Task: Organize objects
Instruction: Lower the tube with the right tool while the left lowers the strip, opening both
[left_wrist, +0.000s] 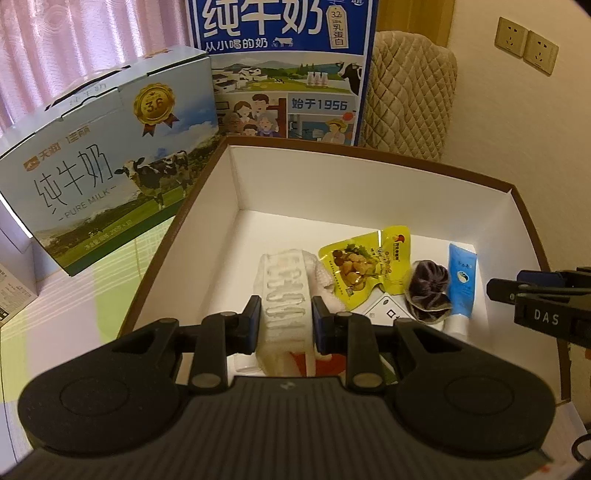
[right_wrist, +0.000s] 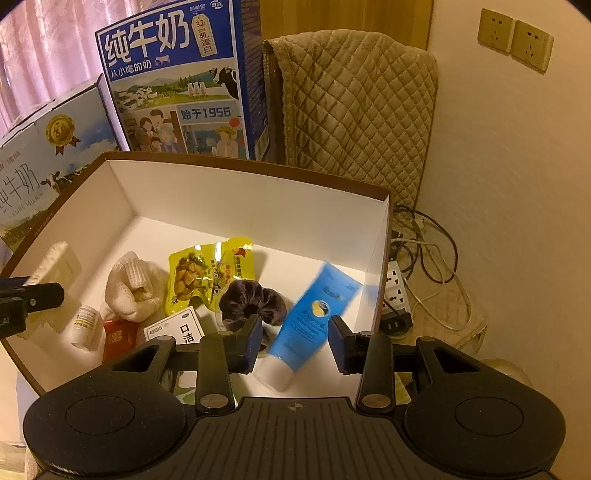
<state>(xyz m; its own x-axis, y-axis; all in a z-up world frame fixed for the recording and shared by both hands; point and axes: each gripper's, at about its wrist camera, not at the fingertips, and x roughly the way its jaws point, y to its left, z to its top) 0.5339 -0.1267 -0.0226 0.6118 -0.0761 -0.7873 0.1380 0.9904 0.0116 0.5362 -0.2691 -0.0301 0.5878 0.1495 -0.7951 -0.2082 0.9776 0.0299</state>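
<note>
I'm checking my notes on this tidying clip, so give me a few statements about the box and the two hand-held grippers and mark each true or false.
1. The left hand-held gripper is shut on the white cloth. True.
2. The blue tube lies between the fingers of the right hand-held gripper, which do not press on it. True.
3. The dark scrunchie lies outside the box. False: it is inside, beside the blue tube.
4. The yellow snack packet is clamped in the right hand-held gripper. False: it lies on the box floor.
5. Two milk cartons stand behind the box. True.
</note>
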